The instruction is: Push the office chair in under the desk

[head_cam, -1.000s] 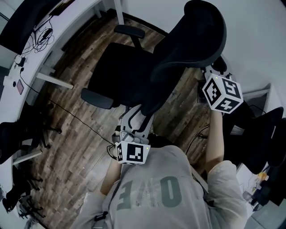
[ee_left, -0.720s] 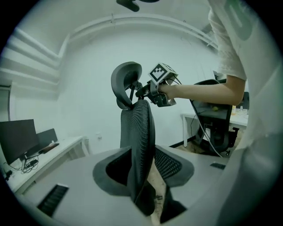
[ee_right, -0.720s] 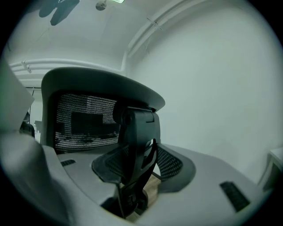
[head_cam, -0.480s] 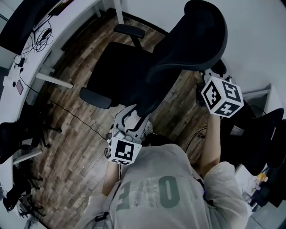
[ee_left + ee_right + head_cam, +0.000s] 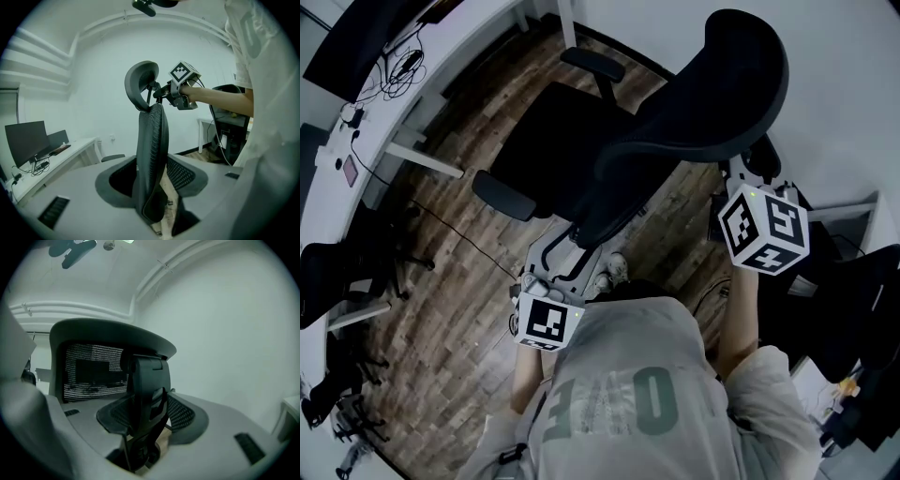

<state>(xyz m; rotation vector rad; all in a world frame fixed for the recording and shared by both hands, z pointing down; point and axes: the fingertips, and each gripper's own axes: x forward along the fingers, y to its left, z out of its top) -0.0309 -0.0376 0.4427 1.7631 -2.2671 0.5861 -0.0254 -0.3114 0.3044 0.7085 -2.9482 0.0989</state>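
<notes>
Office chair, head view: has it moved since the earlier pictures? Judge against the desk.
Yes, slightly. The office chair has edged toward the desk: the gap between its near armrest and the desk's foot bar has narrowed.

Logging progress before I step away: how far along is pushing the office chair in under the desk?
Done: nothing yet; the office chair stands clear of the desk. In hand: left gripper straddles its backrest edge, right gripper its headrest bracket, both jaws just opening. Remaining: the whole push under.
</notes>
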